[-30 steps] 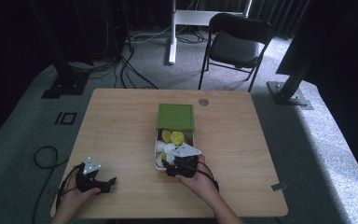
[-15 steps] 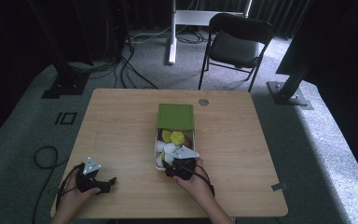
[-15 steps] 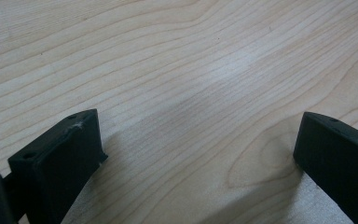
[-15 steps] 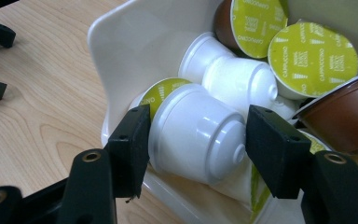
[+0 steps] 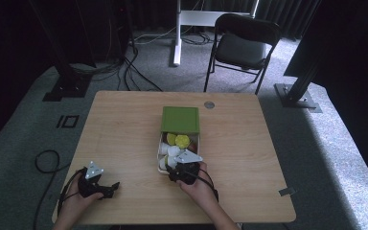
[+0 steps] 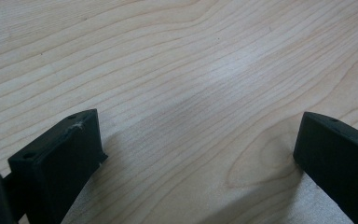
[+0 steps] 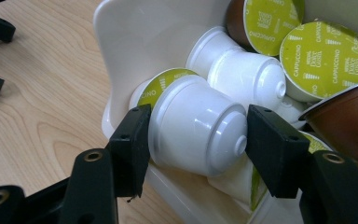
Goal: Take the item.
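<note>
A white tray (image 5: 194, 143) of coffee capsules sits mid-table, its green lid (image 5: 180, 120) lying just behind it. My right gripper (image 7: 196, 135) reaches into the tray's near end (image 7: 135, 37). Its jaws have just been closing and now press on both sides of a white capsule (image 7: 193, 123) lying on its side. Around that capsule lie other white capsules (image 7: 247, 74), green-foiled ones (image 7: 324, 58) and a brown one (image 7: 349, 121). In the high view the right gripper (image 5: 172, 166) is at the tray's front. My left gripper (image 5: 112, 188) rests on the table at the near left, open over bare wood (image 6: 196, 149).
The wooden table (image 5: 268, 143) has a small round grommet (image 5: 209, 104) behind the lid. A folding chair (image 5: 242, 45) and a white stand (image 5: 177, 28) are on the floor beyond the far edge. Cables trail on the floor to the left (image 5: 43, 160).
The right hand has shifted slightly left at the tray's near end. The left hand and its gripper have stayed in place.
</note>
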